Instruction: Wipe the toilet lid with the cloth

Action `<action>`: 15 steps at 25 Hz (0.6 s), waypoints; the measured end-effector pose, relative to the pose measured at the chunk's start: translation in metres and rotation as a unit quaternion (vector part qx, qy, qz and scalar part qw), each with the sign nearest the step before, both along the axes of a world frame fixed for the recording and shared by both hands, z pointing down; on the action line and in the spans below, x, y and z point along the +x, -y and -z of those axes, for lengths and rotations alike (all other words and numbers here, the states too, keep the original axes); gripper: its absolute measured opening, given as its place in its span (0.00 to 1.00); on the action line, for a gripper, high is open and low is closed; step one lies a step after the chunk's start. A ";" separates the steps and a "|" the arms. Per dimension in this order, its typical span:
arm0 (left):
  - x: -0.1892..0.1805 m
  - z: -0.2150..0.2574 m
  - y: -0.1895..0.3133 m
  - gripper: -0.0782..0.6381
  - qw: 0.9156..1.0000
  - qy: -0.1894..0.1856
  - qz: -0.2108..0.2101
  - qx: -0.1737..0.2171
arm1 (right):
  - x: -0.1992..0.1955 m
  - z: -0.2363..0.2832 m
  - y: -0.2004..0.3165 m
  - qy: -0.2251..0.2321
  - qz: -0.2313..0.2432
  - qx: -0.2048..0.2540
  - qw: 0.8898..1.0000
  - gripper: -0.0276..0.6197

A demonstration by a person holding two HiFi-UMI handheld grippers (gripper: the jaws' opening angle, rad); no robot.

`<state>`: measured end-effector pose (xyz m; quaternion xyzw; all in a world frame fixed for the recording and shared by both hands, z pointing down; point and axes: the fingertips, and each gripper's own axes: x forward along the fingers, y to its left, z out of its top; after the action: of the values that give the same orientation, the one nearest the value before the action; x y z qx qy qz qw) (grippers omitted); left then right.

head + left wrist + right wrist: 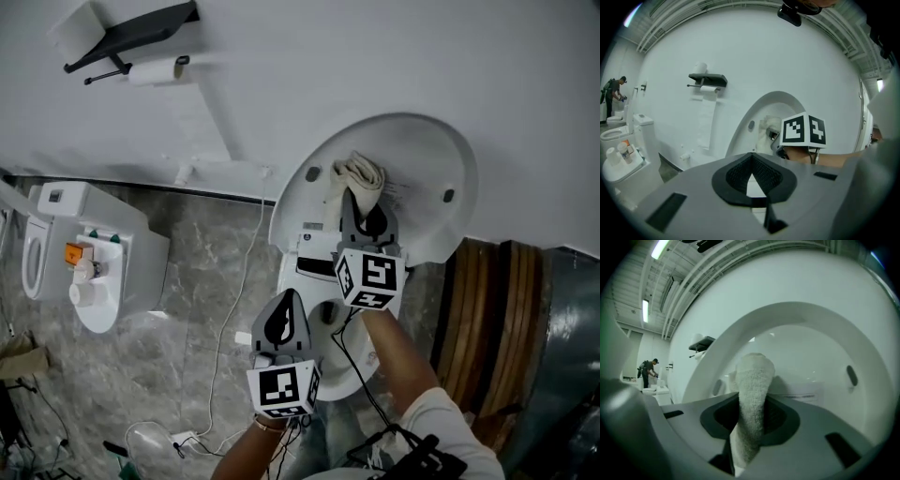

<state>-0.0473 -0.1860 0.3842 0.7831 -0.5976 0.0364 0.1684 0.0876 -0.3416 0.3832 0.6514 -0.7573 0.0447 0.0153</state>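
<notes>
The toilet lid (427,164) stands raised against the wall (300,66), its inner face turned toward the person. The right tool (364,214) has its 2 jaws clamped on the cloth (359,180), a rolled towel that pokes out past the tips. In the right gripper view the cloth (753,390) rises between the jaws with the lid's face (825,357) directly behind it. The cloth's free end lies over the upper middle of the lid, at or just short of the surface; whether it presses on the lid cannot be told.

The left tool (284,302) hangs below the lid, over the toilet bowl (330,370), jaws fully together with nothing between them. It plays no part in the wipe here.

Judging progress: the cloth is picked up and brought to the lid, so the fetching is done. The lid shows no damp streaks or marks, so how much has been wiped is unclear. Most of the face, including both sides and the lower part near the hinge, probably remains to be covered.
</notes>
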 end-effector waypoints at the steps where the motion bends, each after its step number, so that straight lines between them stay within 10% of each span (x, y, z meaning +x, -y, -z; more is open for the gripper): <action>1: 0.009 0.000 0.002 0.12 1.000 -0.002 -0.009 0.001 | 0.022 -0.003 0.000 -0.004 -0.017 -0.002 1.000 0.20; 10: 0.070 -0.006 0.001 0.12 0.998 -0.014 -0.065 -0.003 | 0.168 -0.018 -0.037 -0.029 -0.146 -0.020 0.989 0.20; 15: 0.065 -0.009 -0.006 0.12 0.998 -0.016 -0.054 -0.009 | 0.165 -0.019 -0.041 -0.038 -0.137 -0.024 0.990 0.20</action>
<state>0.0175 -0.1804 0.3935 0.8133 -0.5511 0.0380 0.1829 0.2530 -0.3008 0.4023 0.7495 -0.6587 0.0399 0.0530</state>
